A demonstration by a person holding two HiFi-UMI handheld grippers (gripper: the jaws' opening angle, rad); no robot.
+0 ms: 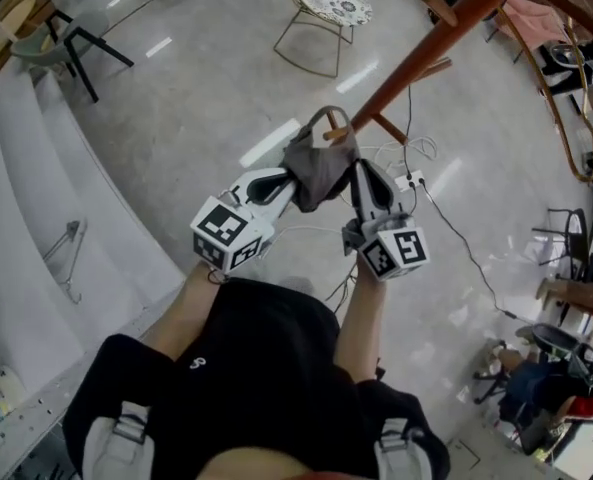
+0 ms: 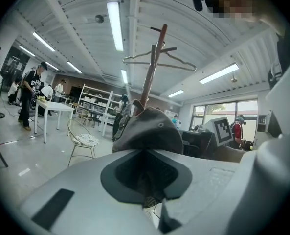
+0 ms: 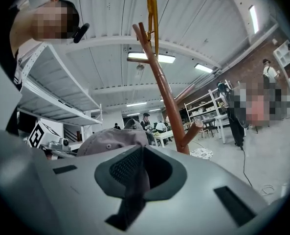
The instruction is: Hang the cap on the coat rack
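Right now the one grey cap [image 1: 319,171] hangs in the air between your two grippers, bunched, with a curved edge arching up at its top. Your left gripper [image 1: 284,186] has its jaws pressed together on the cap's fabric at the left side. Your right gripper [image 1: 359,176] pinches a fold of the same cap at the right side. Both your forearms reach forward from your body. The two grippers lie about level and angle inward, so their tips converge on the cap while their marker cubes stay apart near your wrists.

Just beyond the cap stands the single coat rack [image 1: 426,53], a reddish wooden pole with short pegs, the lowest pegs near the cap in the head view. In the left gripper view, one wire hanger [image 2: 159,60] sits across its upper part.

On the floor past the rack's foot lies one white power strip [image 1: 411,180] with cables. Farther off stands one wire chair [image 1: 326,13] with a patterned cushion.
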